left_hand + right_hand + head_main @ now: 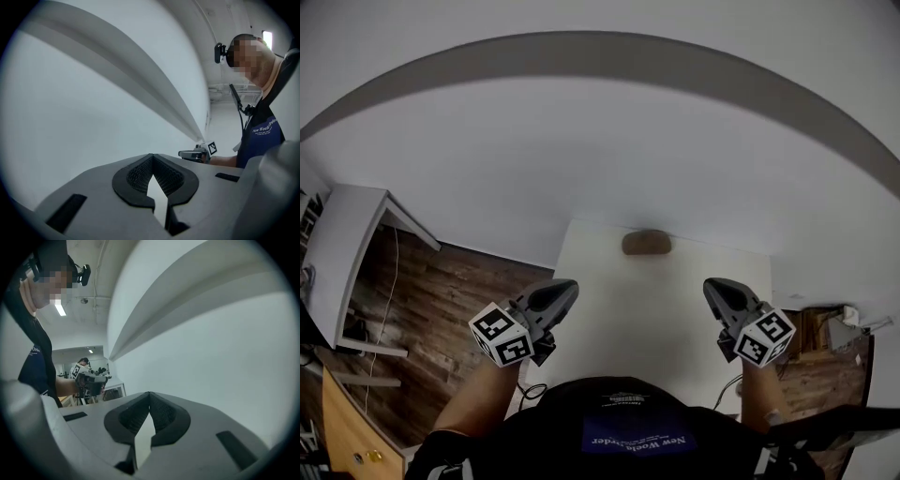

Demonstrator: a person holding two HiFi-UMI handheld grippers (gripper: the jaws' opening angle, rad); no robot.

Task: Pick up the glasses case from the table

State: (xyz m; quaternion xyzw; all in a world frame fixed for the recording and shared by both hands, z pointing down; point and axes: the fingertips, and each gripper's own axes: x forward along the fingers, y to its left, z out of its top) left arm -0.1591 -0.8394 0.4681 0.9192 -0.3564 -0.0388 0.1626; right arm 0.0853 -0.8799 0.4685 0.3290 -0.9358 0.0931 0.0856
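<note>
Brown and rounded like a pebble, the glasses case (647, 243) lay at the far edge of the pale worktop (619, 328), close to the plain white wall (581, 159). It looked like a stiff, light shell with a smooth, perhaps slippery skin, probably best pinched across its short width near the middle. Well short of it hung the left tool (563, 292) and right tool (715, 289), grey with ribbed black pads, each with jaws together on nothing.
</note>
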